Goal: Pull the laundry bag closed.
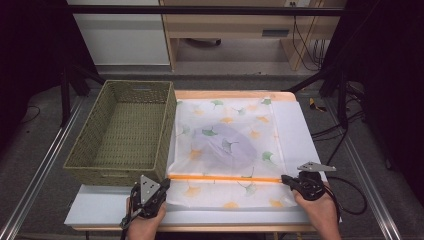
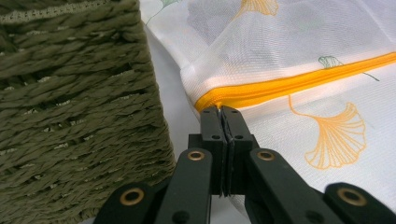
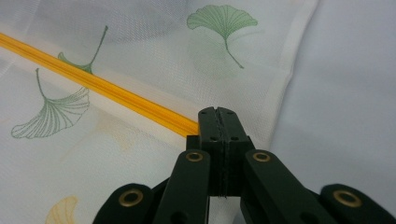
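**Both grippers pinch the zipper ends**

Left gripper (image 1: 165,183) and right gripper (image 1: 286,179) each have their jaws closed on an end of the orange zipper (image 1: 225,178) of the white mesh laundry bag with ginkgo-leaf print (image 1: 225,145), lying flat on the table (image 1: 300,125) just beside the olive woven basket (image 1: 125,130).

High view: fixed overhead at the near edge, looking forward and down on the whole table (image 1: 300,120). Each gripper view rides low and close along its own jaws. All three share the mesh bag's (image 1: 225,140) orange zipper (image 2: 299,84).
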`<state>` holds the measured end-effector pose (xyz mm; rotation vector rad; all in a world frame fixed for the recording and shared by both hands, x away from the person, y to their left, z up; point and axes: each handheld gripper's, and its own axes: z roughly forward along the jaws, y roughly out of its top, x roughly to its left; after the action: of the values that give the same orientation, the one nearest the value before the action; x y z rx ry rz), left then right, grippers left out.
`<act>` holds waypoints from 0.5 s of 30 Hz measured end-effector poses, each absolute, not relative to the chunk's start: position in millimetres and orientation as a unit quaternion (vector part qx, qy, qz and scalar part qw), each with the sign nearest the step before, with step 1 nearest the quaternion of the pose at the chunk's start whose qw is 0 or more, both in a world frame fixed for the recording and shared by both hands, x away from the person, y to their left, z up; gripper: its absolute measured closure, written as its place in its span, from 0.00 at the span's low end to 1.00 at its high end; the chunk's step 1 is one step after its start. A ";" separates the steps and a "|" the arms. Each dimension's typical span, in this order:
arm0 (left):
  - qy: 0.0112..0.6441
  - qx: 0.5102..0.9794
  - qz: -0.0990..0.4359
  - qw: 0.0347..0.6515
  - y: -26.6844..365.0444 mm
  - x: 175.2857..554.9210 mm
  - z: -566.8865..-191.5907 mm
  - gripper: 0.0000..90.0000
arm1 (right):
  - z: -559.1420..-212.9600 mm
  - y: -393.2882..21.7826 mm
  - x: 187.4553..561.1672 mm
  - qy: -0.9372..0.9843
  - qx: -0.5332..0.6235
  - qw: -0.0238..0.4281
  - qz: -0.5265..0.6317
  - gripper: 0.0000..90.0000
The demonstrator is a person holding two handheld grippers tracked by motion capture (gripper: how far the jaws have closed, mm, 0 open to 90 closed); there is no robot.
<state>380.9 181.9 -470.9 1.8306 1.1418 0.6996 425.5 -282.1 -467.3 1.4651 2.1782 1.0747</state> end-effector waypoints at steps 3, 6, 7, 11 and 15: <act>0.456 0.733 0.277 0.422 182.1 381.1 -471.6 0.99 | -468.0 -282.9 425.5 0.759 0.509 0.150 0.376 1.00; 0.456 0.735 0.274 0.421 182.9 381.3 -472.5 0.99 | -469.3 -282.9 425.2 0.761 0.504 0.149 0.381 1.00; 0.455 0.736 0.273 0.420 183.1 381.4 -473.1 0.99 | -469.5 -282.8 424.8 0.760 0.505 0.147 0.382 1.00; 0.456 0.738 0.272 0.417 183.5 381.7 -474.6 0.99 | -469.8 -281.7 424.4 0.761 0.504 0.147 0.381 1.00; 0.456 0.741 0.267 0.413 183.8 382.6 -477.1 0.98 | -469.3 -280.0 424.0 0.763 0.502 0.146 0.380 1.00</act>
<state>382.6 183.8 -477.1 1.8636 1.1476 0.6718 424.0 -280.0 -469.3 1.4448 2.1987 1.0937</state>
